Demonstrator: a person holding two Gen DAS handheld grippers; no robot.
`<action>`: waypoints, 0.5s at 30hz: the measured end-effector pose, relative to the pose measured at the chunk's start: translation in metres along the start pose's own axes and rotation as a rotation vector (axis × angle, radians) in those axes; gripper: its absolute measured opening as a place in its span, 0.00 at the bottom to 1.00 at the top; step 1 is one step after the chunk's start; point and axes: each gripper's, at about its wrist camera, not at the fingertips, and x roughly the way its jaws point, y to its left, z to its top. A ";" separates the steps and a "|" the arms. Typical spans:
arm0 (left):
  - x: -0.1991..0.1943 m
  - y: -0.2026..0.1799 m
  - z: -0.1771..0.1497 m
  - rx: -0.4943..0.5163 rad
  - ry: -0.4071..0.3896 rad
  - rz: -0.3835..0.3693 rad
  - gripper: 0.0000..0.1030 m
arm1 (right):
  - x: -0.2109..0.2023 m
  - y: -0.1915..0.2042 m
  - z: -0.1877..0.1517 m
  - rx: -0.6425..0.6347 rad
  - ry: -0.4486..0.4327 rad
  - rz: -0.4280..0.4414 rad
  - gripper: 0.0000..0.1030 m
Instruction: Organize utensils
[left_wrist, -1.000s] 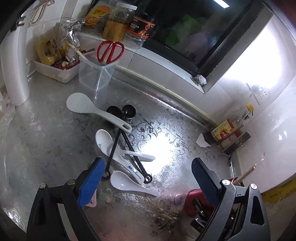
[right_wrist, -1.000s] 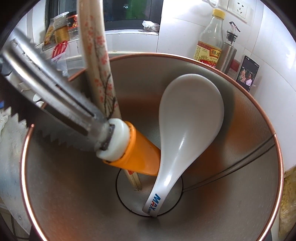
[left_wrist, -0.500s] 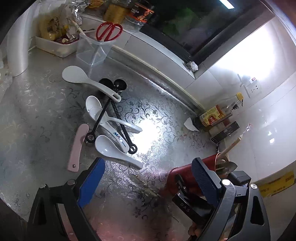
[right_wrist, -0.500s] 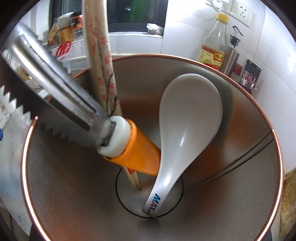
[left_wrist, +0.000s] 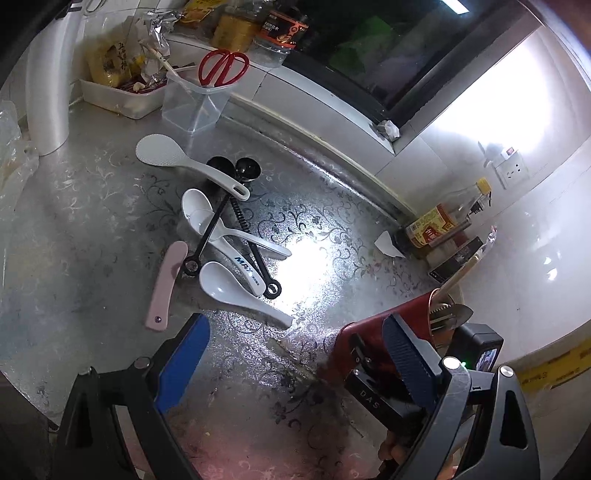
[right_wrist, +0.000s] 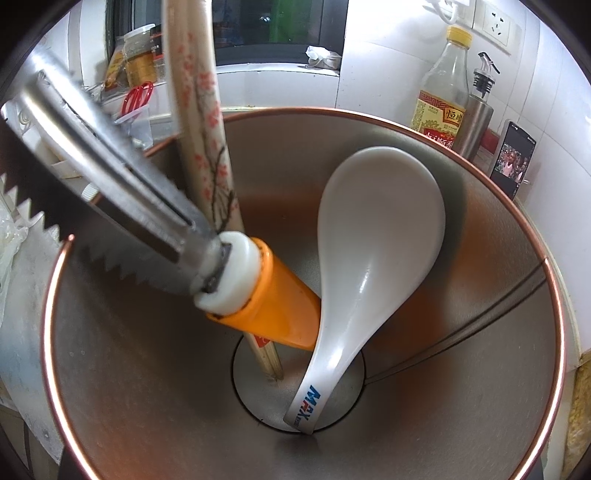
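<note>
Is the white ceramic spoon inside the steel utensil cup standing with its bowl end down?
No: the white ceramic spoon stands handle-down, its printed handle tip on the floor of the steel utensil cup and its bowl up against the wall.

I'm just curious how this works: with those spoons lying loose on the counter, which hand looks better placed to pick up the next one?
Probably the left. Its claw hangs open and empty over the white spoons on the counter. The right claw seems busy gripping the red utensil cup.

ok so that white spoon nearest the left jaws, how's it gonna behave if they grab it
The nearest white spoon looks glazed, so probably slippery between flat jaws. Its rounded bowl may rock or pivot when pushed. It seems rigid and likely chips if dropped on the counter.
</note>
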 end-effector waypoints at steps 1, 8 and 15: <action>0.002 0.000 0.001 -0.011 0.002 -0.013 0.92 | 0.000 0.000 0.001 -0.004 0.001 0.000 0.89; 0.020 -0.025 0.000 0.017 0.055 -0.084 0.92 | 0.001 -0.001 0.001 -0.016 0.007 -0.005 0.89; 0.024 -0.057 -0.012 0.041 0.091 -0.141 0.92 | -0.002 0.004 0.001 -0.026 0.002 -0.015 0.89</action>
